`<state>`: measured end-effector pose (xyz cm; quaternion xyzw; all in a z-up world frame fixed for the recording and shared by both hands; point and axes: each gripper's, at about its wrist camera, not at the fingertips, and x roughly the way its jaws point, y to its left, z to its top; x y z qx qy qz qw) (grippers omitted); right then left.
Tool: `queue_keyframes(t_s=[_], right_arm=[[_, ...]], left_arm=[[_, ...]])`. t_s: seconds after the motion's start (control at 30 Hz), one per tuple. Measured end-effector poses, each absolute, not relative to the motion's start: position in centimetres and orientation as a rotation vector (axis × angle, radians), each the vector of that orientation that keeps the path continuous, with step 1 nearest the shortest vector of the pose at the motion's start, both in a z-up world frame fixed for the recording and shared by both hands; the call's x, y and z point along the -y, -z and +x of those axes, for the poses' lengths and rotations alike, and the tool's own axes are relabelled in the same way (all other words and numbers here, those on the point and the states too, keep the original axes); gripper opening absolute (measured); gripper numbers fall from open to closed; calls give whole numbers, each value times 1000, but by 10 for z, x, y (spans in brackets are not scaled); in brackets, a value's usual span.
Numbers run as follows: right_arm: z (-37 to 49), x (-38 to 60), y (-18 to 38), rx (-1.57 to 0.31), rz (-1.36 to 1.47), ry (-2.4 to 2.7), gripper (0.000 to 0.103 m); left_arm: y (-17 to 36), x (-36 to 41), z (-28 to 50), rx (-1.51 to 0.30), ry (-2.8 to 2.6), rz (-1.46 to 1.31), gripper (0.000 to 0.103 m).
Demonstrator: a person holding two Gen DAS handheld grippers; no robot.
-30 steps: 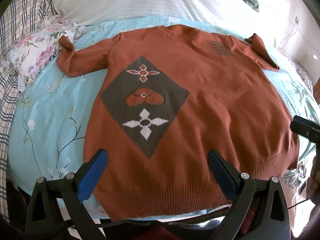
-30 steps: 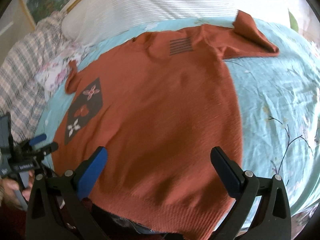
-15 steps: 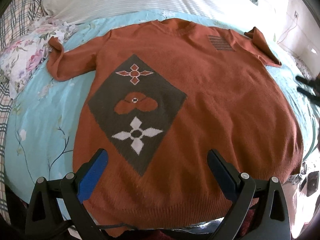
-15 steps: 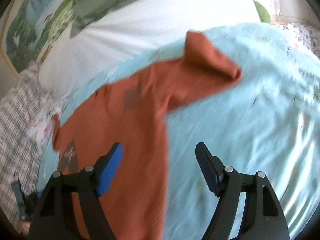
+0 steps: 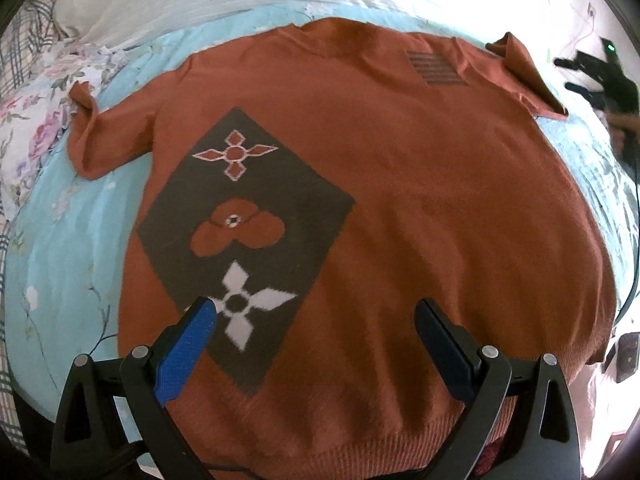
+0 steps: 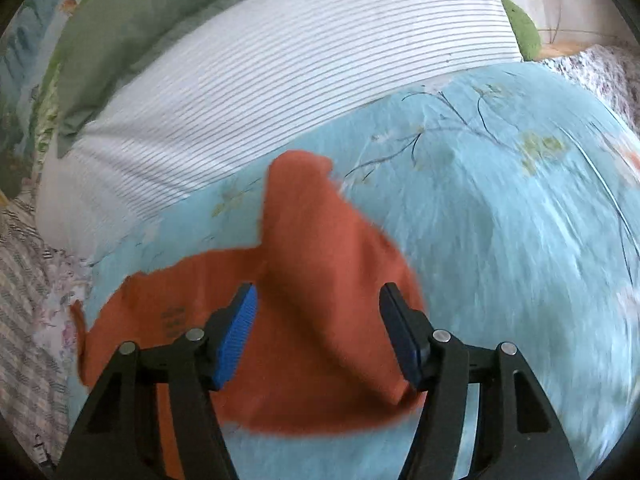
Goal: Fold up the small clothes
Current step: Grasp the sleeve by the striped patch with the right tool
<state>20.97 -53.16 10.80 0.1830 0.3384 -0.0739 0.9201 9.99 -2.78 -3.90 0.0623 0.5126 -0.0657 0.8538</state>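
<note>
An orange sweater point(image 5: 400, 200) with a dark diamond pattern point(image 5: 248, 232) lies flat, face up, on a light-blue floral sheet point(image 5: 60, 240). My left gripper point(image 5: 314, 312) hangs open over the sweater's lower front, with nothing between its fingers. In the left wrist view my right gripper point(image 5: 565, 75) is a dark shape by the far right sleeve point(image 5: 524, 72). In the right wrist view that folded-up sleeve point(image 6: 320, 264) lies between the blue pads point(image 6: 236, 332). My right gripper point(image 6: 318, 312) has its jaws closing, and they do not press the cloth.
A white striped pillow point(image 6: 280, 72) and a green pillow point(image 6: 140, 12) lie beyond the collar. Flowered bedding point(image 5: 36, 120) and a plaid blanket point(image 6: 24, 360) border the left side. A dark cable point(image 5: 636, 240) runs along the bed's right edge.
My right gripper swept from the hem up to the right sleeve and its jaws narrowed. The left gripper moved slightly forward over the diamond pattern, still open.
</note>
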Motion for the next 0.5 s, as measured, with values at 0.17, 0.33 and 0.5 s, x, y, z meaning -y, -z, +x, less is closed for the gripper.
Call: queue_keyframes(t_s=[0.17,0.33,0.5], right_arm=[[243,573,-95,-686,502,104,65],[267,572,-86,-740,522,14,61],[260,536,-102,-717,426,41,12]], left_arm=[[46,40,116,-1096,153,150,100],[51,49,132,-1112,170,140,100],[49,56,138,-1109,195,136,100]])
